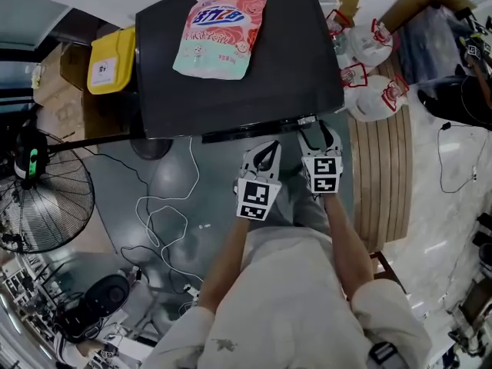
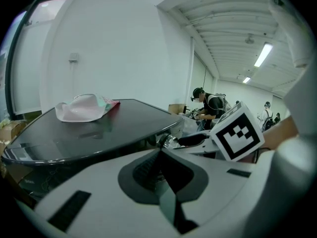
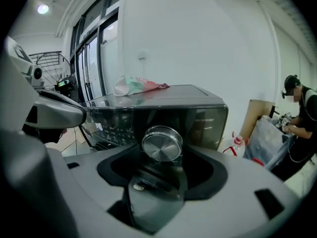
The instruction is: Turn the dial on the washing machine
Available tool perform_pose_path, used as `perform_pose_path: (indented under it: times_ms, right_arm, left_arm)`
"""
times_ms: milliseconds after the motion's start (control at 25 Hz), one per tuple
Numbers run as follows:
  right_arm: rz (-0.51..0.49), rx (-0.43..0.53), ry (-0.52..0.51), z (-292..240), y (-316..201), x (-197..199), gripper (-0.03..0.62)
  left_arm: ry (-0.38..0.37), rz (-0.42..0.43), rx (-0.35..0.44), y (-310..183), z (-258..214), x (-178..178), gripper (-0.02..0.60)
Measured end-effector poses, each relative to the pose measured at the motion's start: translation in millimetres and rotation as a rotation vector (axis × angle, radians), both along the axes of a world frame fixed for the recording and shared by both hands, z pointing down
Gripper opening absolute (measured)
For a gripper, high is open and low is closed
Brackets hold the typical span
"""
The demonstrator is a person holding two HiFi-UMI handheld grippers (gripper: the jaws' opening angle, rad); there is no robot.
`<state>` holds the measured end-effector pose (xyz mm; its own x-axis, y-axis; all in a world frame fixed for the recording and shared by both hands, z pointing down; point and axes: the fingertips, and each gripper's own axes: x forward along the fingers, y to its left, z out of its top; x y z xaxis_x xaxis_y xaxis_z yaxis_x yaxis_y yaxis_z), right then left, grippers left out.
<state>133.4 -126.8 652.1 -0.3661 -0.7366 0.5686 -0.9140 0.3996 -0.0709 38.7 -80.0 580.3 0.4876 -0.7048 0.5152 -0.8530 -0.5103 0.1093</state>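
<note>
The black washing machine (image 1: 231,83) stands in front of me, its control panel (image 3: 148,120) facing my grippers. Its round silver dial (image 3: 162,143) juts out of the panel near the right end; from above it is a small silver knob (image 1: 306,120). My right gripper (image 1: 317,131) is at the dial and stands open, with the dial (image 2: 168,141) in the gap between the jaws and room on both sides. My left gripper (image 1: 268,147) hangs just left of it, below the machine's front edge, shut with nothing in it.
A pink detergent bag (image 1: 221,35) lies on the machine's lid. A yellow bin (image 1: 111,60) stands to the left, a floor fan (image 1: 38,198) and loose cables (image 1: 161,214) lower left. White jugs (image 1: 369,52) and a slatted wooden bench (image 1: 380,175) are on the right. A person (image 3: 297,113) works far right.
</note>
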Motion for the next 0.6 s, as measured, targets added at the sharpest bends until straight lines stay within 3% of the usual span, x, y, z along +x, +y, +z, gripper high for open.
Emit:
perform_pose_path:
  times_ms: [280,600]
  right_arm:
    - [0.020,-0.011,-0.016,7,-6,-6,0.301]
    - [0.056,-0.039,-0.035,12,-12,-5,0.284]
  left_arm:
    - [-0.001,-0.004,-0.011,4,6,-2,0.012]
    - [0.002,-0.010,-0.020,6,11,-4,0.012]
